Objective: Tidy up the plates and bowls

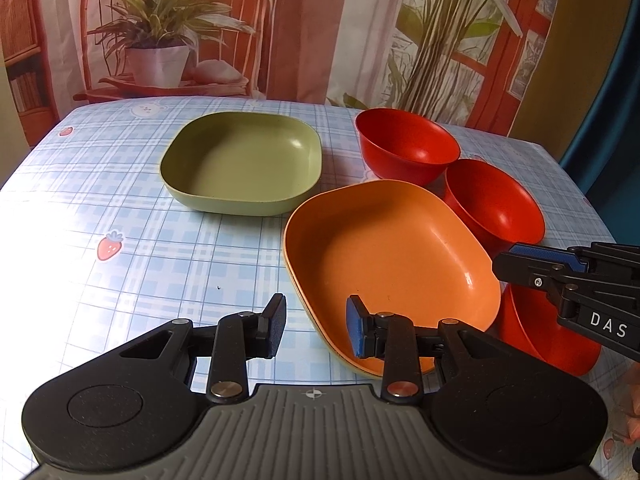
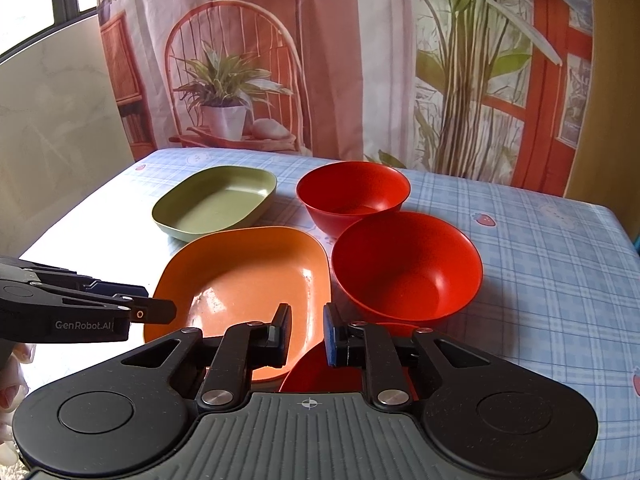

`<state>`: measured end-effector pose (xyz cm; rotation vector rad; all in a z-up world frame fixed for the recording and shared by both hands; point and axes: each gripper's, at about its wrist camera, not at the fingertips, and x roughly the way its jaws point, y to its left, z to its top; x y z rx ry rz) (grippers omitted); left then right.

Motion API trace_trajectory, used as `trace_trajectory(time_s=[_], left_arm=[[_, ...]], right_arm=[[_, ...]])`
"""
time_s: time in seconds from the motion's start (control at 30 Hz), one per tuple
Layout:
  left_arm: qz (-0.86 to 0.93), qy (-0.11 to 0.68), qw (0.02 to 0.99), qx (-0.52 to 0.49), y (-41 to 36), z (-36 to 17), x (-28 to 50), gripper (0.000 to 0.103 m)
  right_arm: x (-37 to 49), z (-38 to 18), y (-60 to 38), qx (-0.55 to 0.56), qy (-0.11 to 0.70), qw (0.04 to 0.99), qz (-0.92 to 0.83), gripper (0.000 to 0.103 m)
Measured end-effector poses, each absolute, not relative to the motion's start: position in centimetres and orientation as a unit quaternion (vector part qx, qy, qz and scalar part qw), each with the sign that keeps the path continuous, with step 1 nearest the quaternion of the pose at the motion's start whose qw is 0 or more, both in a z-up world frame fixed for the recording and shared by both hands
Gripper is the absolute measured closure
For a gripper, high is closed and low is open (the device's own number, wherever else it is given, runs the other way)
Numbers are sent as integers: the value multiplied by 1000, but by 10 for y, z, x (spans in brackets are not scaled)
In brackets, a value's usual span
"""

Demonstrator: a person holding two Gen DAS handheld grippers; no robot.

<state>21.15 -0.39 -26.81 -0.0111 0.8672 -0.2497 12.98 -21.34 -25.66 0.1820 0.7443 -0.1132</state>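
An orange square plate [image 1: 394, 258] [image 2: 244, 276] lies near the front of the table, a green square plate [image 1: 242, 162] [image 2: 214, 202] behind it to the left. Three red bowls stand to the right: a far one [image 1: 406, 144] [image 2: 354, 190], a middle one [image 1: 496, 204] [image 2: 406, 266] and a near one [image 1: 540, 330] [image 2: 320, 370]. My left gripper [image 1: 316, 326] [image 2: 160, 312] is open at the orange plate's near left rim, one finger outside, one inside. My right gripper [image 2: 306, 336] [image 1: 508, 260] is open above the near bowl's rim, holding nothing.
The table [image 1: 120, 208] has a blue checked cloth with strawberry prints. A printed curtain [image 2: 360, 60] hangs behind the far edge. The table's right edge [image 2: 624, 232] drops off beside a blue object. Bare cloth lies left of the plates.
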Motion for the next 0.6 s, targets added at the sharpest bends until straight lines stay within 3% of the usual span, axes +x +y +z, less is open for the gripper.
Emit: trace_trajectory(time_s=[0.6], left_arm=[[-106,376,920,18,12,-231,219,68]], right_arm=[[137,-240,-206,102,337,935,-52,85]])
